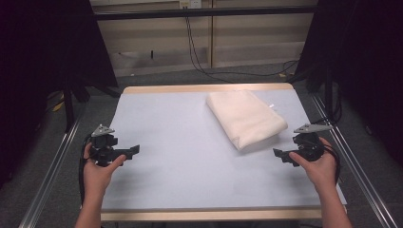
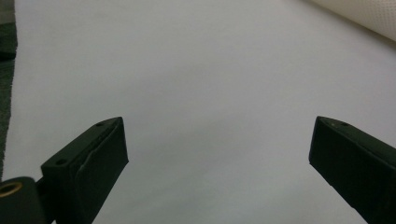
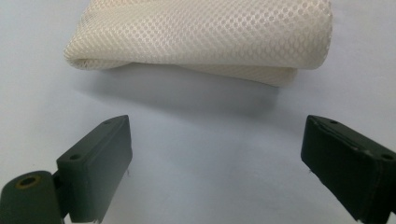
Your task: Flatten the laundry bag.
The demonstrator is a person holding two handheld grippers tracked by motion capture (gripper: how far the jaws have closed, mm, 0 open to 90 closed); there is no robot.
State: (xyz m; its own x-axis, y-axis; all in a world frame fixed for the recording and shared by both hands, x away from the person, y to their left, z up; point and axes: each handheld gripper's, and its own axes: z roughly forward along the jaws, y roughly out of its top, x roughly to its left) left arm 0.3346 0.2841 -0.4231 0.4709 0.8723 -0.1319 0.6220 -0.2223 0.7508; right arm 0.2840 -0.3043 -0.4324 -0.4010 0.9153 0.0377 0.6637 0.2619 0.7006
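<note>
my two forearms come in from the near edge of the desk point(image 1: 190, 156), one on each side, both held low over the pale grey sheet. my left hand point(image 1: 97, 173) wraps round the left gripper point(image 1: 133, 150) near the left edge, and it points inward, toward the middle of the desk. my right hand point(image 1: 319, 166) does the mirror thing with the right gripper point(image 1: 278, 154) near the right edge, pointing inward too. so they face each other, well apart.

both are spread wide with nothing between the jaws. in the left gripper view it's just bare grey sheet between the black jaws, with a sliver of the folded mesh cloth point(image 2: 369, 16) cut off at the top right corner. in the right gripper view the cloth point(image 3: 205, 37) lies right ahead of the jaws, near but not touching, fold edge toward me, honeycomb weave pretty clear.

from the high view the cream cloth point(image 1: 246, 118) sits on the far right part of the desk, lying at an angle, closer to my right gripper than my left. there's a tiny white bit at its far right edge, too small to make out. beyond the desk it's floor, some cables point(image 1: 199, 57) and a wall, and the sides are too dark to read.
</note>
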